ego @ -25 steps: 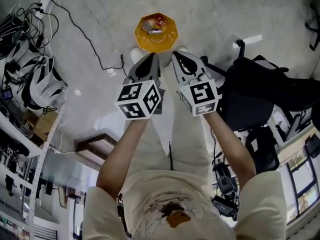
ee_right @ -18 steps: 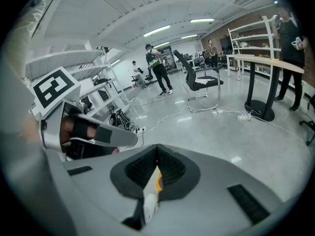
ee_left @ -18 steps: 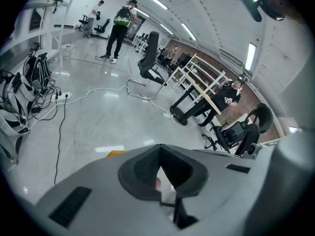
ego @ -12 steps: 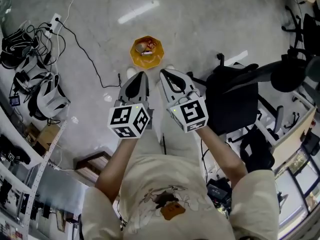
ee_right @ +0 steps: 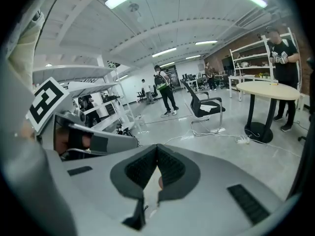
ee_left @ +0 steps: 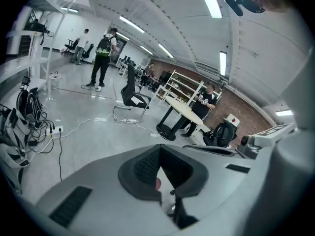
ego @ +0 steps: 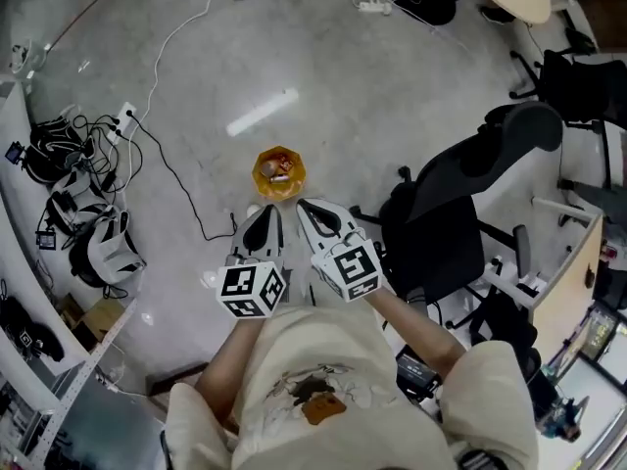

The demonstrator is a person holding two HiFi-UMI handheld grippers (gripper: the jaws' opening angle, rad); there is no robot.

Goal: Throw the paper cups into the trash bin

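Note:
The orange trash bin (ego: 279, 171) stands on the grey floor just beyond my two grippers, with a few small white and red items inside it. My left gripper (ego: 265, 225) and right gripper (ego: 312, 213) are held side by side at waist height, both shut with nothing between the pads. In the left gripper view the left gripper (ee_left: 158, 154) points level across the room, and its dark pads (ee_left: 145, 166) meet. The right gripper (ee_right: 156, 154) likewise looks across the room with its pads together. No paper cup shows outside the bin.
A black office chair (ego: 460, 213) stands close on the right. Cables and a power strip (ego: 125, 116) lie on the floor at left, beside headsets (ego: 108, 253) and shelving. A round table (ee_right: 268, 90) and another chair (ee_right: 204, 104) stand farther off. A person (ee_left: 102, 58) stands in the distance.
The head view has pulled up and back, so the bin looks smaller and farther away. Both grippers stayed shut and side by side, now higher above the floor.

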